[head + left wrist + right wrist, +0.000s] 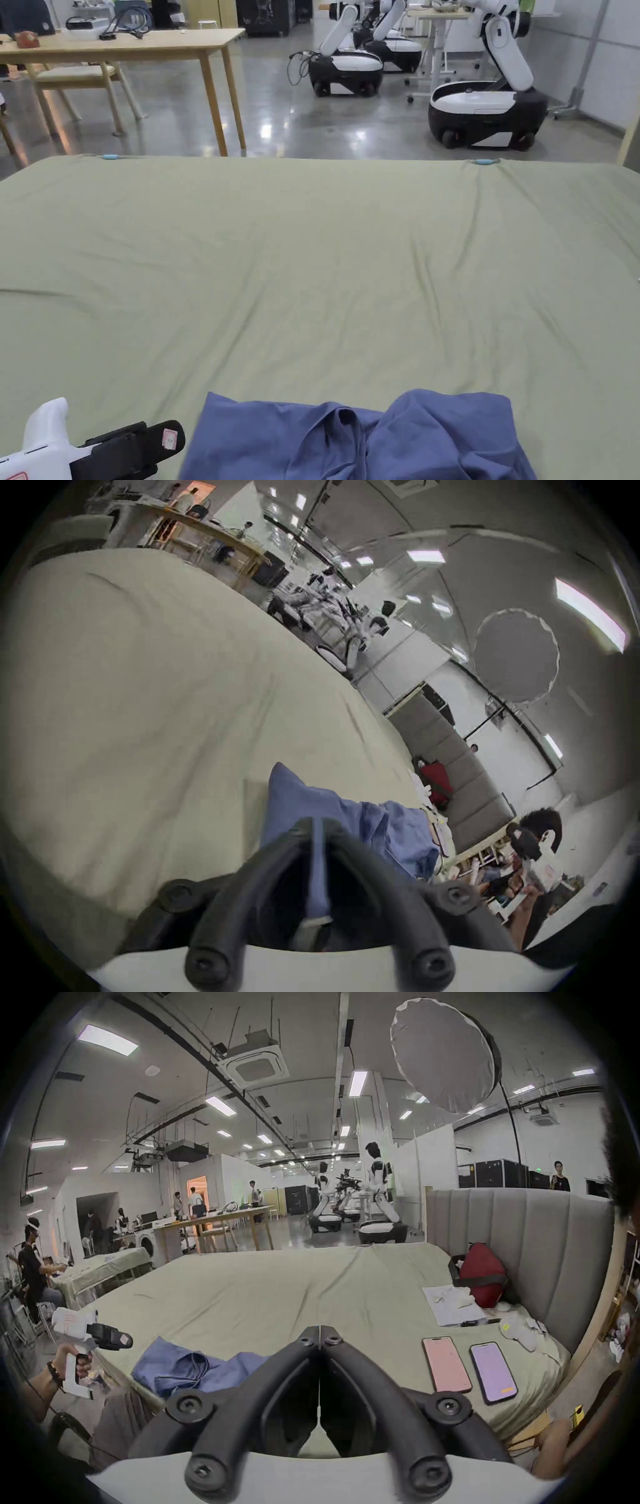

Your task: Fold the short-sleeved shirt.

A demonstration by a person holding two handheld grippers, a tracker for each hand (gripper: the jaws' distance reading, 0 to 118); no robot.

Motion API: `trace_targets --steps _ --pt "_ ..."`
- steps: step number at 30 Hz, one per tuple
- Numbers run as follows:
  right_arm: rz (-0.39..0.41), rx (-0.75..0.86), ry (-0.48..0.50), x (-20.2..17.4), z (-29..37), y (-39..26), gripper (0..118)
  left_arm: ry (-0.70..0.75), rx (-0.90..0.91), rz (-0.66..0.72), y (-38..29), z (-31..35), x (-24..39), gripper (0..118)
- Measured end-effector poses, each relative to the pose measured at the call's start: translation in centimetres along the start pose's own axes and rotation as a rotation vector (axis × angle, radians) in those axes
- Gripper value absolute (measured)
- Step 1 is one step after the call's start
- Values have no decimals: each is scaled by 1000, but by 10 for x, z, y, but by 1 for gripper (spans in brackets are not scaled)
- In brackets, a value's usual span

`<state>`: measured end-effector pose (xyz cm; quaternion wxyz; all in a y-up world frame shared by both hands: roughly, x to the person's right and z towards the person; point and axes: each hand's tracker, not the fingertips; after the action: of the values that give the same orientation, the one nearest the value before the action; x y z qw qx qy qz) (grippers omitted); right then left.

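The left gripper (318, 823) sits nearest in its own view, jaws almost together with a thin slit between them through which blue cloth shows; whether they pinch that cloth cannot be told. In the head view it (164, 439) hovers at the bed's near edge, just left of the shirt (356, 437). In the right gripper view it (121, 1339) hangs off the near edge, apart from the cloth, held by a hand (74, 1364).

The right gripper (320, 1333) has its jaws pressed together on nothing, raised above the near edge.

The shirt, blue, lies crumpled and unfolded on the bed (325, 262) at the middle of its near edge, partly bunched toward the right.

Two phones (446, 1364) lie side by side near the bed's near right corner. A red bag (481, 1272) and papers (450, 1303) rest by the headboard (540, 1227) at the right edge.
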<state>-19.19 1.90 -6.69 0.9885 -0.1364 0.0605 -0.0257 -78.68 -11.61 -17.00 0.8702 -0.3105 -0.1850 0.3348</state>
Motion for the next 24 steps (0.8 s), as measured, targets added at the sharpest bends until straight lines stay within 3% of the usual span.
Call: trace_targets --steps 1,3,14,15,16,17,18,20,22,24 --pt "5 -6 6 -2 0 -1 1 -3 -7 3 1 -3 -2 39" --pt "11 -21 15 -5 0 -2 1 -13 -67 4 0 -19 -7 118" --pt "21 -45 5 -3 5 -4 1 -248 -152 67 -21 -83 -7 114" --pt "21 -48 5 -3 5 -3 1 -231 -159 57 -22 -85 -1 103" --pt "21 -49 5 -3 5 -3 1 -204 -159 35 -24 -85 2 80" --pt "22 -50 5 -4 5 -4 1 -151 -152 3 -26 -84 1 42" --pt "24 -52 8 -4 5 -4 1 -118 -146 -12 -28 -84 2 15" --pt "25 -56 9 -5 4 -5 1 -11 -143 -14 -24 -90 -19 15" --pt "29 -64 13 -6 3 -5 1 -81 -135 30 -23 -87 -23 15" --pt "35 -69 10 -8 2 -6 1 -61 -133 7 -26 -84 -13 15"
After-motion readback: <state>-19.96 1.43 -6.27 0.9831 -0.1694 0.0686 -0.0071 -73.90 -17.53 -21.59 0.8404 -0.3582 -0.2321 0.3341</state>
